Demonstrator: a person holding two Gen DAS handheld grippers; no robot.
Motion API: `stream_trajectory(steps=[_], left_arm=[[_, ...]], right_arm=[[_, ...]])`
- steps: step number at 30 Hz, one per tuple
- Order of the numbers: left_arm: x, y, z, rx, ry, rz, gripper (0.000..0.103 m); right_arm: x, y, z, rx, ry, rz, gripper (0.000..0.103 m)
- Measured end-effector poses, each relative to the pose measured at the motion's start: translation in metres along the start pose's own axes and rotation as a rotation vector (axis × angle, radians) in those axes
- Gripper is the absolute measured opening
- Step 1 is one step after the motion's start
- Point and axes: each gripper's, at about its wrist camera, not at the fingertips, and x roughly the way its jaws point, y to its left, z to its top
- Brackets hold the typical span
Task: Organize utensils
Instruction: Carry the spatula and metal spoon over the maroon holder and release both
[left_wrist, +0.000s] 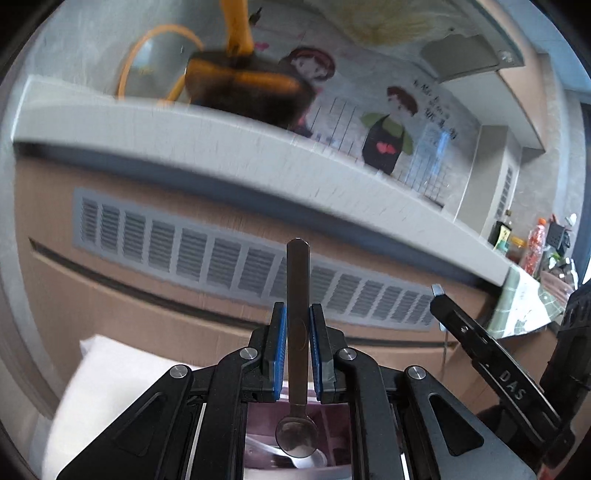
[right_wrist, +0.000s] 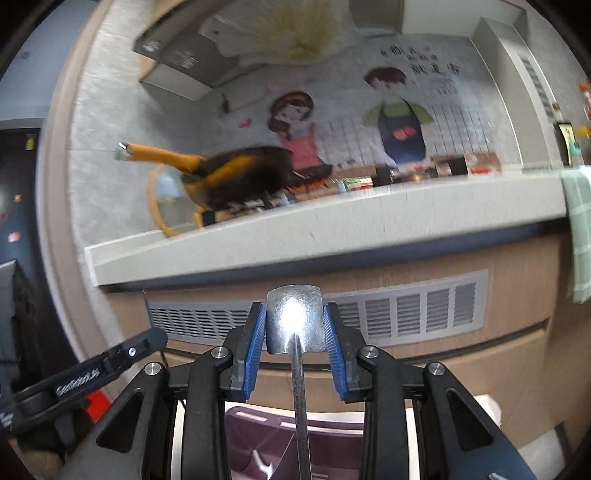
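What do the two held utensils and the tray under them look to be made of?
Spoon in the left gripper: dull brushed metal, likely steel, with a mirror-like bowl. Spatula-like utensil in the right gripper: polished metal, bright glare on the blade. Tray: matte mauve, probably plastic, with moulded slots.

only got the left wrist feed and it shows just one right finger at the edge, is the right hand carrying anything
observer: yes, the right gripper holds a flat-headed metal utensil.
operator: by the handle like my spoon
observer: no, by the wide head, with the handle running back under the camera.
operator: gripped or loose
observer: gripped, as far as I can see. Both fingers sit against the head's side edges.
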Motion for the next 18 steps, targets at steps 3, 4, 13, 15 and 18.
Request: stream_trajectory(steps=[3,4,13,15,18], left_arm=[[0.018,0.01,-0.009,-0.033,0.025,-0.012,0.012],[0.021,0.012,-0.012,-0.037,0.027,-0.023,0.012],[0.042,0.013,-0.045,0.0,0.117,-0.088,0.019],[0.035,0.012,-0.049,0.009,0.142,-0.113,0.029],[0.015,0.011,-0.052,0.01,0.145,-0.122,0.035]], right_arm=[[0.026,0.002,-0.016,-0.011,0.016,-0.058,0.029],[0.033,0.002,-0.021,-0.016,0.021,-0.076,0.029],[0.057,-0.012,-0.053,-0.011,0.192,-0.09,0.03],[0.058,-0.015,-0.057,-0.004,0.284,-0.049,0.03],[0.044,-0.021,-0.062,0.006,0.328,-0.032,0.03]])
